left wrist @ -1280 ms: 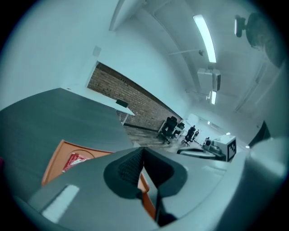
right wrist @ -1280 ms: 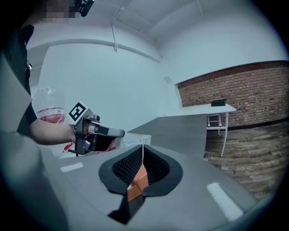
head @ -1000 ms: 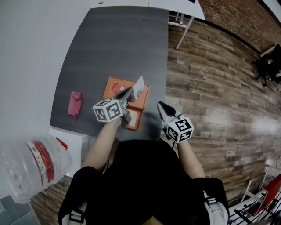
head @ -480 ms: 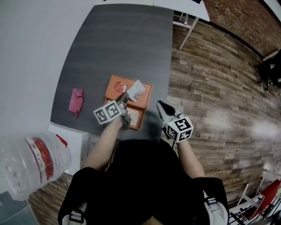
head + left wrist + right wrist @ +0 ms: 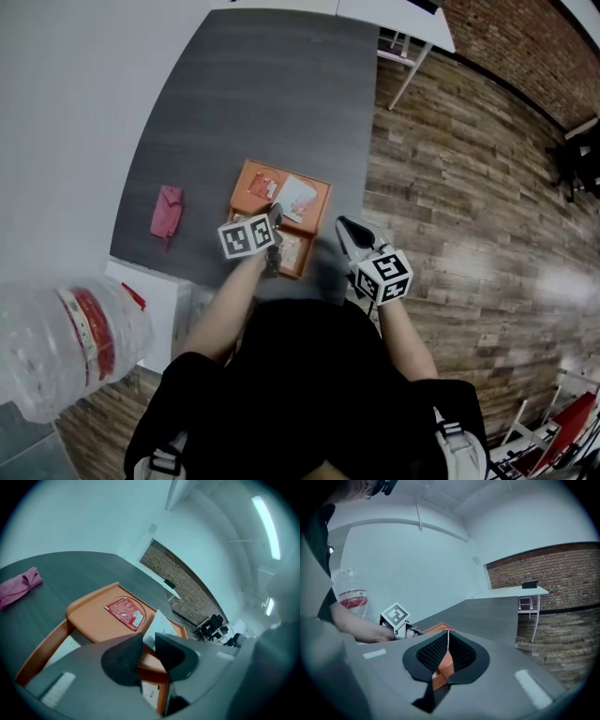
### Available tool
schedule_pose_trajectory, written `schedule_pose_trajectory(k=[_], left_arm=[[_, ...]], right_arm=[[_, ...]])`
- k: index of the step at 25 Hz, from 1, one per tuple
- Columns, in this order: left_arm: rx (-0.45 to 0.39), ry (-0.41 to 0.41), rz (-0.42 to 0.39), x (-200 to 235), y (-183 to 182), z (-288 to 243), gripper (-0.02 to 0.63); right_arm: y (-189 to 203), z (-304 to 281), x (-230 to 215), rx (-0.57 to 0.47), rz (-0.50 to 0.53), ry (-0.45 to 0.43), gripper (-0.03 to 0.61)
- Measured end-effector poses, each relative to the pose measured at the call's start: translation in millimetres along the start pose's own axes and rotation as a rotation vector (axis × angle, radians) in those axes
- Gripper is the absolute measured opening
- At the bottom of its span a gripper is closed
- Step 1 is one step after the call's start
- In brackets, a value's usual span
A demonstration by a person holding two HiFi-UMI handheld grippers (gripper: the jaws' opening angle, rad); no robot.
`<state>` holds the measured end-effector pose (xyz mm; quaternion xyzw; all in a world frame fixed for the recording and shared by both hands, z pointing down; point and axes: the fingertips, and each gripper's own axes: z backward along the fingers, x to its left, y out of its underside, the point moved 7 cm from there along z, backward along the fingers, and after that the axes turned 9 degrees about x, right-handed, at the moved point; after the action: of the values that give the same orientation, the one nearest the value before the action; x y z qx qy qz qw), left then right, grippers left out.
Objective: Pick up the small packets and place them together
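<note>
Grey table (image 5: 253,103) under me: my left gripper (image 5: 149,645) has just been opening, jaws slightly apart round a corner of the white packet (image 5: 158,623), which lies on the orange tray (image 5: 89,620) near the red packet (image 5: 124,612). My right gripper (image 5: 447,644) is closed.

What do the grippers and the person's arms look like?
The left gripper and right gripper are grey, each with two rounded black jaws lined with bumpy textured pads. Each carries a white cube printed with black square markers. The person wears a black top, and the forearms are bare.
</note>
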<state>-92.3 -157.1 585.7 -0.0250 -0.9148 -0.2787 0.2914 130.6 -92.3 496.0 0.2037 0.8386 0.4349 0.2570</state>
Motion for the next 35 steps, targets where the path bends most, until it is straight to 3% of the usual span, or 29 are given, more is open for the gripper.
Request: schedule_pose_trajectory(k=[4, 8, 11, 13, 18, 23, 25, 28, 35], left_arm=[[0.032, -0.038, -0.116, -4.7, 0.3, 0.5, 0.122], [0.061, -0.052, -0.258, -14.9, -0.1, 0.8, 0.221], [0.023, -0.088, -0.351, -20.1, -3.2, 7.3, 0.225], [-0.038, -0.065, -0.349, -24.0, -7.5, 13.5, 0.227], [-0.225, 0.103, -0.341, -42.4, -26.0, 38.1, 0.221], [-0.335, 0.181, -0.434, -40.4, -33.7, 76.3, 0.079], [-0.355, 0.213, -0.422, -34.5, -31.3, 88.0, 0.0], [-0.347, 0.22, -0.378, -20.2, -21.2, 98.8, 0.0], [-0.291, 0.116, -0.358, 15.9, -1.2, 110.4, 0.0]], right_arm=[[0.4, -1.6, 2.0, 0.0, 0.001, -0.007, 0.011], [1.8, -1.8, 2.4, 0.001, -0.001, -0.006, 0.011], [0.5, -1.7, 2.6, -0.006, 0.0, -0.009, 0.011], [-1.6, -1.6, 4.7, -0.017, 0.004, -0.019, 0.011], [-11.8, 2.4, 8.1, -0.068, 0.015, -0.03, 0.011], [-16.1, 9.4, 7.0, -0.112, 0.015, -0.029, 0.011], [-14.2, 10.0, 6.6, -0.106, 0.015, -0.03, 0.011], [-10.5, 9.2, 9.6, -0.094, 0.019, -0.038, 0.011], [-9.1, 0.8, 19.4, -0.07, 0.036, -0.076, 0.011]])
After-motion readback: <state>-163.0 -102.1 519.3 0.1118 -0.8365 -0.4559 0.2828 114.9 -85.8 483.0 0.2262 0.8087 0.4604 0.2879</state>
